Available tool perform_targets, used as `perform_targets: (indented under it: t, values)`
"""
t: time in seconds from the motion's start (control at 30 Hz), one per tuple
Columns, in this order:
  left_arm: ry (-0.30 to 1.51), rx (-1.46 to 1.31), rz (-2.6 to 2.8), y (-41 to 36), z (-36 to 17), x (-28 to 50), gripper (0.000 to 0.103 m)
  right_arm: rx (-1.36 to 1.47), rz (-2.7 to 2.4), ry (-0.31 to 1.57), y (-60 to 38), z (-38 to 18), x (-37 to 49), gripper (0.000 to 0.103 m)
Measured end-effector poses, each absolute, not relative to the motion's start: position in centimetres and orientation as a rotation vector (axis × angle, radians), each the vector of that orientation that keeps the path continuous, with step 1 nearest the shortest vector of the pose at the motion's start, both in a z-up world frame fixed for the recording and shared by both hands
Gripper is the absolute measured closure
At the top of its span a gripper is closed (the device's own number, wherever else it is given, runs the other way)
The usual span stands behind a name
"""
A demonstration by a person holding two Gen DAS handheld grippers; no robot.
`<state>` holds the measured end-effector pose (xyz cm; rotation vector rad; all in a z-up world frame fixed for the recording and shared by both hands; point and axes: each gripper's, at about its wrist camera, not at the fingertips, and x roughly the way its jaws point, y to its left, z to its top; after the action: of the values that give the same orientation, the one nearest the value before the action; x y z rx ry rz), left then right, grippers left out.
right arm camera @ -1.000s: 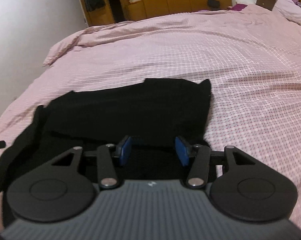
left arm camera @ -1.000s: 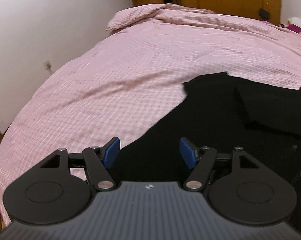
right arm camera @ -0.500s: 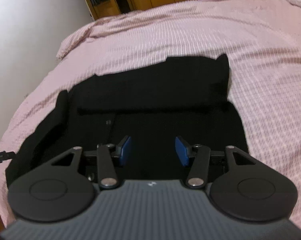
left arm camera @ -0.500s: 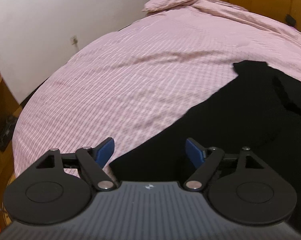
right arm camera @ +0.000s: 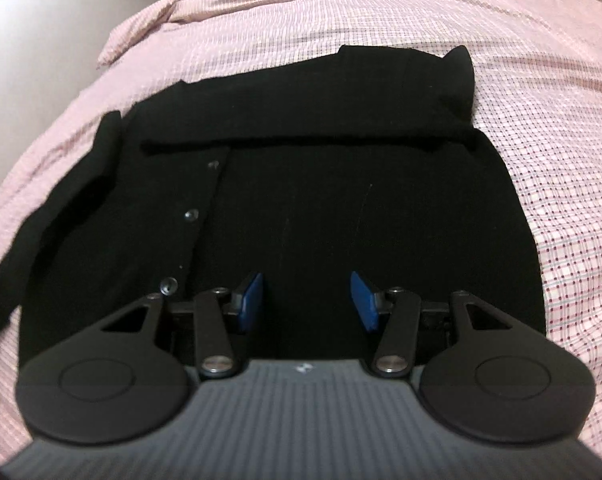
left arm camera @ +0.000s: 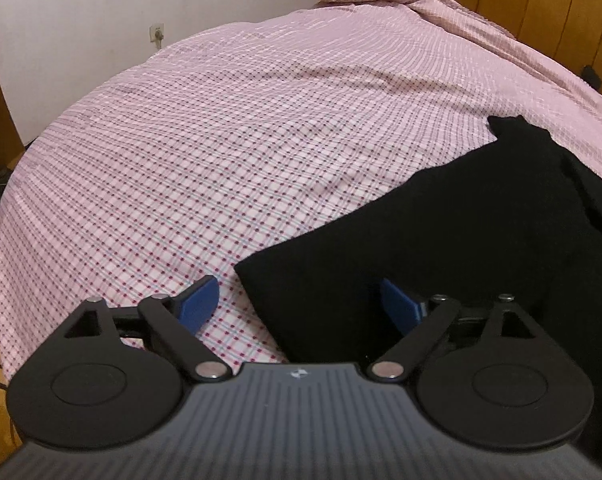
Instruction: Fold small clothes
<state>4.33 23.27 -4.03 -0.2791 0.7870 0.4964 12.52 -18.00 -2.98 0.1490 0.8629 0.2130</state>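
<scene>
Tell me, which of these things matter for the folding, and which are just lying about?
For the job:
- black buttoned garment, spread on the bed
- left tool, jaws opening over the garment's corner
- right tool, open above the garment

Just there:
- pink checked bedcover
- wooden wardrobe
- wall socket

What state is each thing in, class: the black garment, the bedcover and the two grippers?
Black cardigan: lying flat on the bed, its far part folded over, buttons showing.
Pink checked bedcover: spread out, rumpled at the far end.
Left gripper: jaws opening, straddling the cardigan's corner, nothing gripped.
Right gripper: open, empty, above the cardigan.
</scene>
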Motion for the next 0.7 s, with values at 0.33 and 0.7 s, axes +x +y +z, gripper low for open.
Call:
perform_targets:
  t: [0.33, 0.7]
  values:
    - [0.729, -0.288, 0.476, 22.7, -5.0, 4.3, 0.01, 0.111, 0.223, 0.83, -17.7, -3.3, 11.9, 0.044]
    - [0.625, -0.359, 0.362, 20.9, -2.9, 4.5, 0.085, 0.133, 0.234, 0.82, -18.0, -3.3, 11.7, 0.044]
